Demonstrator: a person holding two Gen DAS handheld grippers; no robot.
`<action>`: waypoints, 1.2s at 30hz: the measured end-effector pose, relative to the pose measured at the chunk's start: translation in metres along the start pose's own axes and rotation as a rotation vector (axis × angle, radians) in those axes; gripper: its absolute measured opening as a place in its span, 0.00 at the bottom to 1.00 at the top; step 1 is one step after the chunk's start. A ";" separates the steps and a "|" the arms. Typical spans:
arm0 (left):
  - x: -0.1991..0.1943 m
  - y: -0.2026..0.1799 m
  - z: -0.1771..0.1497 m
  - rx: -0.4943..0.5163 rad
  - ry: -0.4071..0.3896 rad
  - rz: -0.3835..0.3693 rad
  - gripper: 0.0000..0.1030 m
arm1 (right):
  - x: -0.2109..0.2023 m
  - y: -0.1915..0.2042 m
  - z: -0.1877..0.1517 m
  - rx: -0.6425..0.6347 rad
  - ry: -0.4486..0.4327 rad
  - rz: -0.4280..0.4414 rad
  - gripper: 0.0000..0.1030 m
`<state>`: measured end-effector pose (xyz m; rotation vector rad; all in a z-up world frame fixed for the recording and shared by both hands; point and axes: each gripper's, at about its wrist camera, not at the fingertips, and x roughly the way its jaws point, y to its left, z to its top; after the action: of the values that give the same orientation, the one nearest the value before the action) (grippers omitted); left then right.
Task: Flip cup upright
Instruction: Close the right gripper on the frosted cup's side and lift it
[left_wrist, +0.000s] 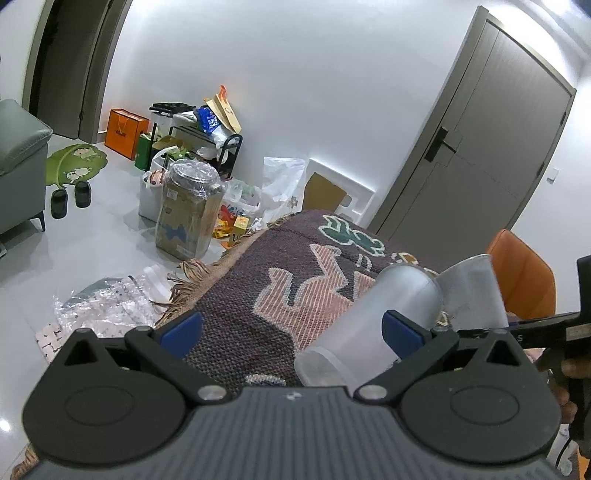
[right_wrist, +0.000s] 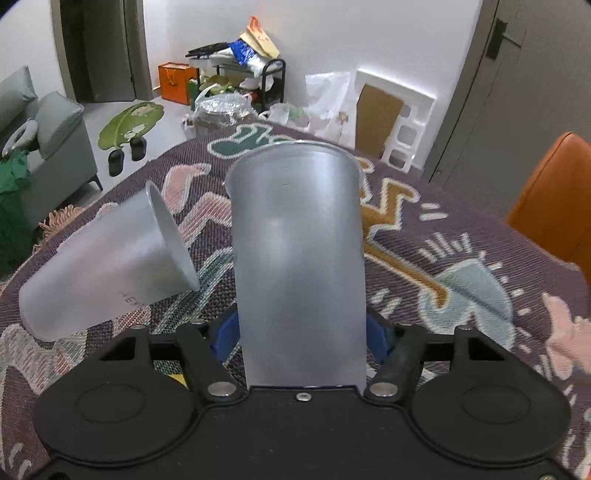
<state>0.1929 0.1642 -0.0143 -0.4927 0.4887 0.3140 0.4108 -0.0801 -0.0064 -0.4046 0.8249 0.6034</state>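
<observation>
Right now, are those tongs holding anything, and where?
The right tongs clamp one frosted cup by its lower body. The left tongs hold nothing.

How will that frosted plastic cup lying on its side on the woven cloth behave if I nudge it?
The lying cup is round and tapered, so it would probably roll in a curve, not straight. Its thin translucent wall suggests that it is light and may flex under a squeeze. The woven cloth looks rough, which should curb sliding.

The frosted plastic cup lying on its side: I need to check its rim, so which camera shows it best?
The right wrist view: the frosted plastic cup lying on its side appears whole, flared rim facing the held cup. The left wrist view shows it partly behind a blue finger.
</observation>
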 end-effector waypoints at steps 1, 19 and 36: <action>-0.003 -0.001 0.000 0.000 -0.005 -0.003 1.00 | -0.006 0.000 0.000 -0.004 -0.008 -0.007 0.63; -0.068 -0.025 -0.015 0.050 -0.062 -0.085 1.00 | -0.123 0.009 -0.025 -0.085 -0.133 -0.074 0.62; -0.109 -0.036 -0.064 0.108 0.001 -0.191 1.00 | -0.178 0.050 -0.107 -0.081 -0.118 -0.062 0.62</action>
<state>0.0921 0.0827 0.0064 -0.4305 0.4535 0.1036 0.2252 -0.1612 0.0609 -0.4622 0.6740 0.5981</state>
